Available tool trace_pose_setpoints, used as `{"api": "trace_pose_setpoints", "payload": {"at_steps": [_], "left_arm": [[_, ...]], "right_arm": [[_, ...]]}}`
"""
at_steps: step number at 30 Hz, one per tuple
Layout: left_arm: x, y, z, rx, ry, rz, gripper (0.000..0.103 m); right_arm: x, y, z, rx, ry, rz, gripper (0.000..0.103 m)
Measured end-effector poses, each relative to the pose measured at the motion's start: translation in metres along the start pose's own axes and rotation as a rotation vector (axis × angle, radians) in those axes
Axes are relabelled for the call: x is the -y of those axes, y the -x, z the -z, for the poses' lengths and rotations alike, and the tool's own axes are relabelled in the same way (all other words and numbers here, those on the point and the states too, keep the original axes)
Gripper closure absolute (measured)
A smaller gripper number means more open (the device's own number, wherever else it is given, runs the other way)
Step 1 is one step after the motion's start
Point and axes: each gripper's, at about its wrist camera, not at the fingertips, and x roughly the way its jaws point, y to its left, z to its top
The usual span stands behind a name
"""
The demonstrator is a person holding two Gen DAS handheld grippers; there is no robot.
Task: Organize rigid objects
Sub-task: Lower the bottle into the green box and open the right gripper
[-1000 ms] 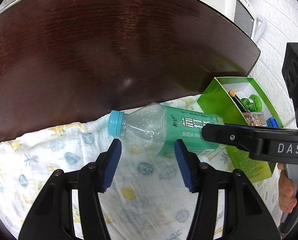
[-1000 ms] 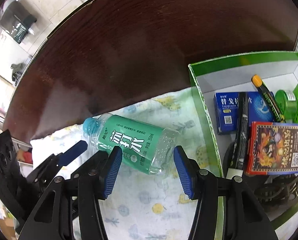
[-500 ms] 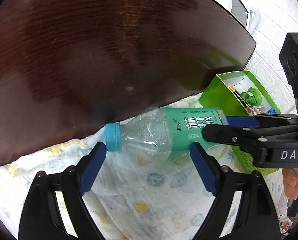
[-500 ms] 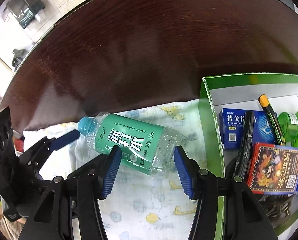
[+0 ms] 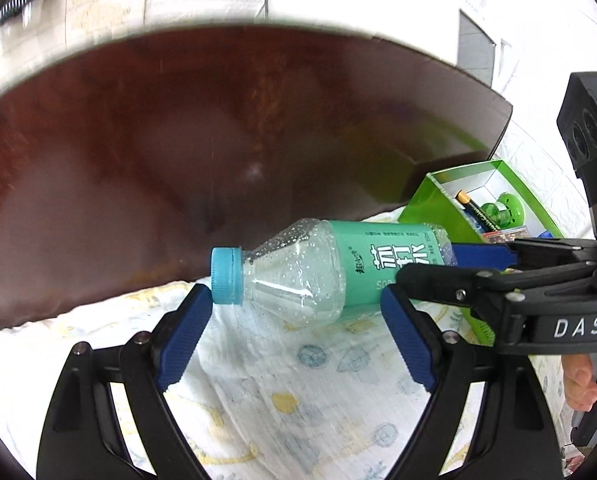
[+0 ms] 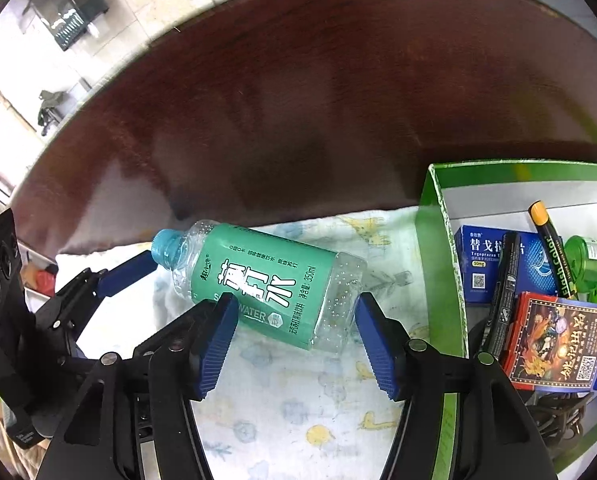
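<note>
A clear soda water bottle (image 5: 318, 268) with a teal label and blue cap is held on its side above a patterned white cloth (image 5: 298, 392). My right gripper (image 6: 296, 340) is shut on the bottle (image 6: 266, 284), its pads on the label end. My left gripper (image 5: 296, 340) is open wide, its jaws apart on either side of the cap end, not pressing it. The right gripper's fingers (image 5: 458, 280) show at the bottle's base in the left wrist view.
A green open box (image 6: 438, 240) stands to the right, holding a blue carton (image 6: 486, 264), a card pack (image 6: 558, 340), a marker (image 6: 550, 240) and a green toy (image 6: 594, 264). The dark wooden table (image 6: 318, 112) lies beyond the cloth (image 6: 298, 400).
My left gripper has opened and let go of the bottle's neck end. The right gripper stays shut on the bottle, which has lifted slightly.
</note>
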Motion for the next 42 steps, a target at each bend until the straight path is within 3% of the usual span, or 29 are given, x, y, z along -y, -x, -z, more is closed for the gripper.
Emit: {"api": "trace_pose_setpoints", "payload": {"at_steps": [5, 11, 21, 30, 42], "left_arm": [[0.026, 0.025, -0.009, 0.045, -0.054, -0.014, 0.018], [0.073, 0.042, -0.027, 0.103, -0.115, 0.029, 0.018], [0.168, 0.016, -0.049, 0.073, -0.229, 0.091, 0.018], [0.193, -0.033, -0.052, -0.017, -0.193, 0.092, 0.018], [0.192, -0.060, -0.046, -0.076, -0.201, 0.069, 0.018]], "right_arm": [[0.002, 0.034, 0.000, 0.082, 0.013, -0.006, 0.040], [0.031, 0.088, 0.005, 0.184, 0.024, 0.003, 0.040], [0.114, 0.147, 0.012, 0.303, 0.017, 0.059, 0.039], [0.173, 0.131, 0.001, 0.300, -0.001, 0.055, 0.038], [0.200, 0.093, -0.004, 0.303, -0.060, 0.001, 0.038]]}}
